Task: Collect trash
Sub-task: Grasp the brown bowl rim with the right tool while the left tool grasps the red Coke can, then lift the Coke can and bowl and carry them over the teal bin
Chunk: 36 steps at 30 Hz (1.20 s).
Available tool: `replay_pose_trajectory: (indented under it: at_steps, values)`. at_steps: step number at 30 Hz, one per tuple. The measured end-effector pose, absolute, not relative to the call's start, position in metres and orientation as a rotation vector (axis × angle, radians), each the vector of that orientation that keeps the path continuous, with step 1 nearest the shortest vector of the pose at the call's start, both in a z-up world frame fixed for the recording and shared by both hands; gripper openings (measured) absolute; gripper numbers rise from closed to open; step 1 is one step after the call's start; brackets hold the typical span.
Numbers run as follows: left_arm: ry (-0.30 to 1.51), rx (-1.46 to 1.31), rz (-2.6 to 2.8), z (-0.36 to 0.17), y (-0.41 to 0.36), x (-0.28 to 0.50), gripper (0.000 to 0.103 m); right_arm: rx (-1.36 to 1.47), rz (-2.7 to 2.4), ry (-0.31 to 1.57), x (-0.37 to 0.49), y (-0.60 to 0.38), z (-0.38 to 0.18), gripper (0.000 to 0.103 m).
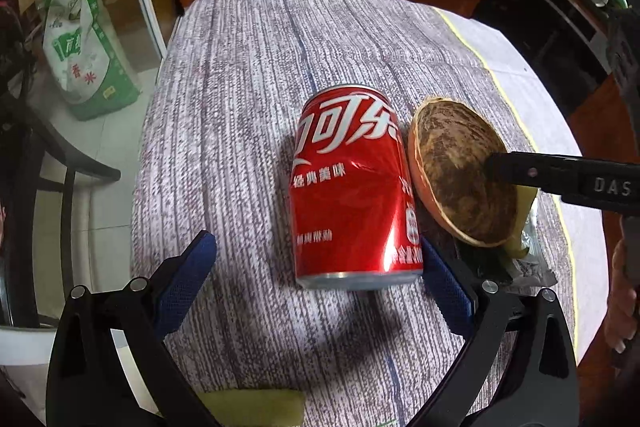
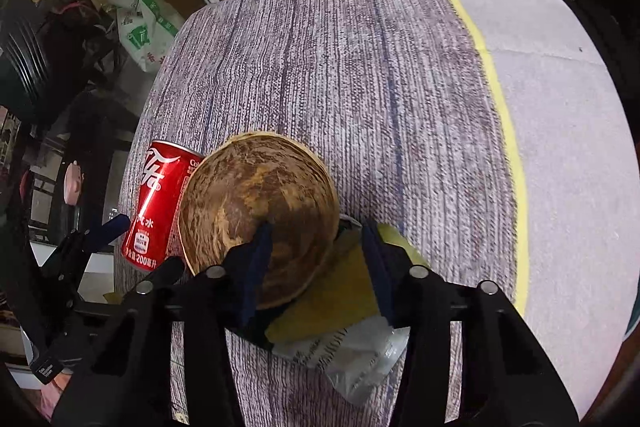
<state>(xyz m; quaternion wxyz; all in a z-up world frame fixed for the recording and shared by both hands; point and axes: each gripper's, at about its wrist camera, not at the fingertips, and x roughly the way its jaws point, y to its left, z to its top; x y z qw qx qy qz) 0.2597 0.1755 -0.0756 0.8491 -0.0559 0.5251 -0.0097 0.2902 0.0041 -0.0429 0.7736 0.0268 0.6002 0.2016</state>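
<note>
Left gripper (image 1: 316, 267) open around red can (image 1: 352, 187), right pad touching.

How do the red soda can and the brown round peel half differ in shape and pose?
The red soda can is a shiny, dented metal cylinder lying on its side; the brown round peel half is a dull, mottled shallow dome with an orange rim, propped tilted on edge. The can sits between the left gripper's open fingers; the peel half is straddled by the right gripper. Both rest side by side on the striped tablecloth.
</note>
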Motion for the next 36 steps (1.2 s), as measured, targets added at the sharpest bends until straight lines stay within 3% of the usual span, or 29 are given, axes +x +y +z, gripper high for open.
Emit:
replay_pose_trajectory:
  at_steps: [7,9,10,11,17,27,36]
  values:
    - [1.097,-0.108,-0.045,-0.083,0.168,0.271,0.098,0.071,0.458,1.314,0.293,0.012,-0.058,0.04]
    - [1.093,-0.119,-0.063,-0.084,0.167,0.272,0.076,0.062,0.458,1.293,0.293,0.012,-0.057,0.034]
    - [1.095,-0.114,-0.062,-0.085,0.166,0.273,0.061,0.051,0.448,1.284,0.293,0.011,-0.057,0.021]
    - [1.084,-0.089,-0.042,-0.084,0.164,0.272,0.058,0.046,0.443,1.284,0.293,0.009,-0.058,0.013]
    - [1.041,-0.055,-0.021,-0.072,0.158,0.264,0.058,0.115,0.447,1.271,0.29,-0.006,-0.043,0.006]
    - [0.963,-0.046,-0.044,-0.03,0.134,0.25,0.058,0.113,0.382,1.154,0.277,-0.051,0.004,0.006]
    - [0.931,0.023,-0.147,-0.005,0.058,0.237,0.058,0.19,0.309,1.094,0.254,-0.135,0.032,0.006]
